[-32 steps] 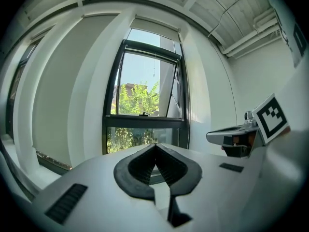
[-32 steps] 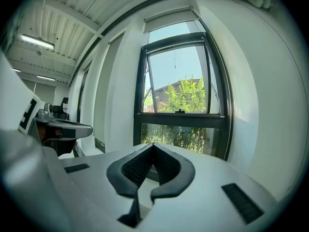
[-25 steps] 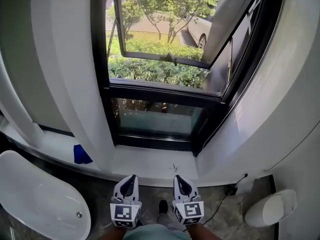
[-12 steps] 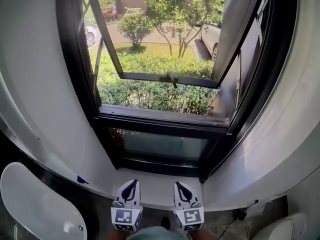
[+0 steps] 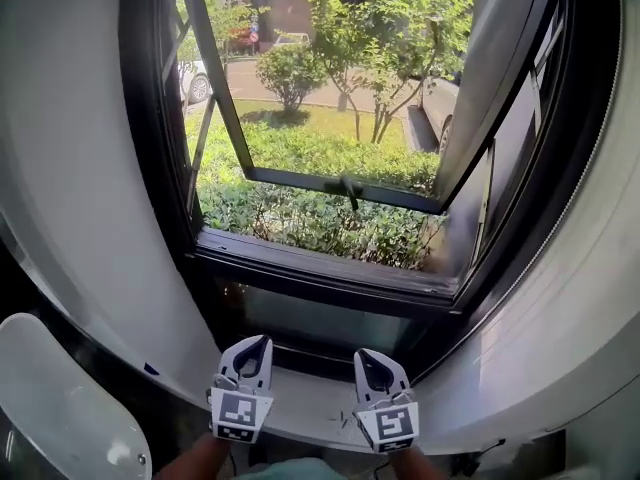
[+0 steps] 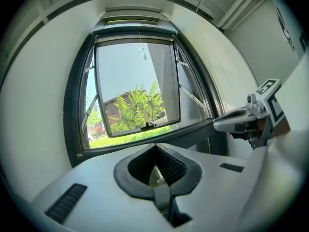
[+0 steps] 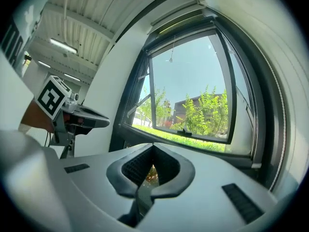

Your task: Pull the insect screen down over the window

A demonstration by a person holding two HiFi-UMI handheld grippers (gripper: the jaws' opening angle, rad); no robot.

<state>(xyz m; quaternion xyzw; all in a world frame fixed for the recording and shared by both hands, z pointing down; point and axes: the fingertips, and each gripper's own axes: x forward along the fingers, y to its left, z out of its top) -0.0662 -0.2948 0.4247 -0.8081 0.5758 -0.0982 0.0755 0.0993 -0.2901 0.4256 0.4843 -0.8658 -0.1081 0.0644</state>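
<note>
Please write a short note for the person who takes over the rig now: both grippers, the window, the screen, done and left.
Left gripper: shut, empty, low before the sill.
Right gripper: shut, empty, beside it.
Window: sash open outward; screen not down, opening clear. A thin cord hangs from the frame top.
Done: nothing yet.
Left: probably reach up, take the cord, pull the screen down.

I hold the left gripper [image 5: 254, 346] and right gripper [image 5: 369, 358] side by side, apart, low before the window frame [image 5: 320, 274]. The sash [image 5: 340, 186] stands swung outward, with the hedge [image 5: 300, 218] beyond it. A bathtub [image 5: 50, 398] lies left of the grippers. A cord [image 6: 143, 56] hangs at the opening's top.
</note>
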